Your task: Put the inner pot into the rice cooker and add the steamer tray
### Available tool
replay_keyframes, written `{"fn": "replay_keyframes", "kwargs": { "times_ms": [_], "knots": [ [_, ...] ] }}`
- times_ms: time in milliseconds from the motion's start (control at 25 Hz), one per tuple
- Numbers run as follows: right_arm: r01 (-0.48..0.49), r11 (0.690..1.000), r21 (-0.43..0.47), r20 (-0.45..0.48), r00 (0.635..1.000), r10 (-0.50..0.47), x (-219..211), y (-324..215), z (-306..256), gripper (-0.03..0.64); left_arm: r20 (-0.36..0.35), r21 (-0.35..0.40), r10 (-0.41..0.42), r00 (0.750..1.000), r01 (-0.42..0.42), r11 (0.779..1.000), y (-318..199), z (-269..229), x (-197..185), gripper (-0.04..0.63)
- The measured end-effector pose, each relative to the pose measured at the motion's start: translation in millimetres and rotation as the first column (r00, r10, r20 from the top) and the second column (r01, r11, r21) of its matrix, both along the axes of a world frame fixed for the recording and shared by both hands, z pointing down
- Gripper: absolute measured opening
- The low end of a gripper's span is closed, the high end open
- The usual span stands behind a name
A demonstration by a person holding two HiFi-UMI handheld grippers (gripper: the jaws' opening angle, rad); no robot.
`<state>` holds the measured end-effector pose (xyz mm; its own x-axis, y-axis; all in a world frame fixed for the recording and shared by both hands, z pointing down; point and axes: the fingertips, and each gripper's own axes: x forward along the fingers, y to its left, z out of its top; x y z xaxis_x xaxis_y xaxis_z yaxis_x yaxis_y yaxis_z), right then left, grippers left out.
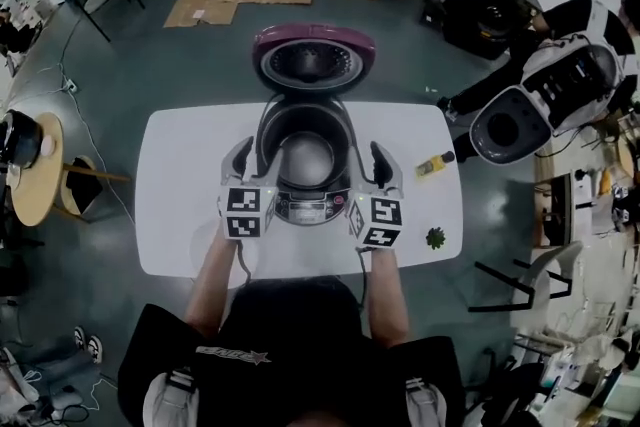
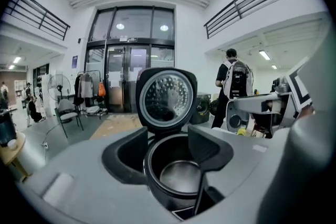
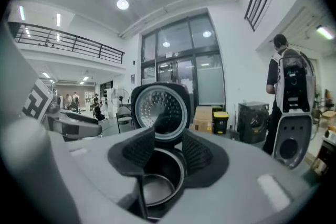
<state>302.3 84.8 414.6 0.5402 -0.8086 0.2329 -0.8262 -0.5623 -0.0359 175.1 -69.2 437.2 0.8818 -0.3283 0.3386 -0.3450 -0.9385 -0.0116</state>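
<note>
Left gripper (image 1: 240, 160): my jaws released, empty | right gripper (image 1: 381, 163): released, empty | inner pot (image 1: 307, 161): seated in rice cooker (image 1: 300, 207) just ahead between my jaw pairs, mouth up, axis upright | lid (image 1: 313, 58): raised beyond.

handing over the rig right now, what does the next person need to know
Left gripper: open, empty, beside the cooker on its left.
Right gripper: open, empty, on the cooker's right.
Cooker stands on the table, lid up.
Done: pot sits inside the cooker.
Left: add the steamer tray. It shows in no view, so find it first.
</note>
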Motion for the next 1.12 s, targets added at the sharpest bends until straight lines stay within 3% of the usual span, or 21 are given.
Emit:
{"fn": "replay_keyframes", "kwargs": {
  "times_ms": [200,320,520,640,880,1120],
  "knots": [
    [0.032,0.995,0.091,-0.132,0.991,-0.02,-26,20,-35,0.167,-0.132,0.087,0.073,0.989,-0.062,0.994,23,-40,-11,0.231],
    [0.029,0.991,0.127,-0.176,0.984,-0.006,-42,33,-42,0.139,-0.178,0.118,0.093,0.98,-0.073,0.99,32,-52,-20,0.173],
    [-0.01,0.994,0.113,-0.182,0.983,0.031,-58,49,-32,0.091,-0.16,0.157,0.093,0.983,-0.068,0.985,39,-48,-37,0.088],
    [-0.027,0.994,0.105,-0.173,0.984,0.045,-61,54,-27,0.03,-0.15,0.173,0.08,0.985,-0.054,0.984,41,-44,-43,0.024],
    [-0.01,0.993,0.119,-0.174,0.984,0.031,-62,54,-33,0.006,-0.149,0.18,0.074,0.986,-0.047,0.983,44,-46,-47,0.009],
    [0.076,0.989,0.125,-0.16,0.986,-0.056,-79,27,-30,0.006,-0.15,0.178,0.026,0.988,0.001,0.984,34,-44,-65,0.009]
  ]
}}
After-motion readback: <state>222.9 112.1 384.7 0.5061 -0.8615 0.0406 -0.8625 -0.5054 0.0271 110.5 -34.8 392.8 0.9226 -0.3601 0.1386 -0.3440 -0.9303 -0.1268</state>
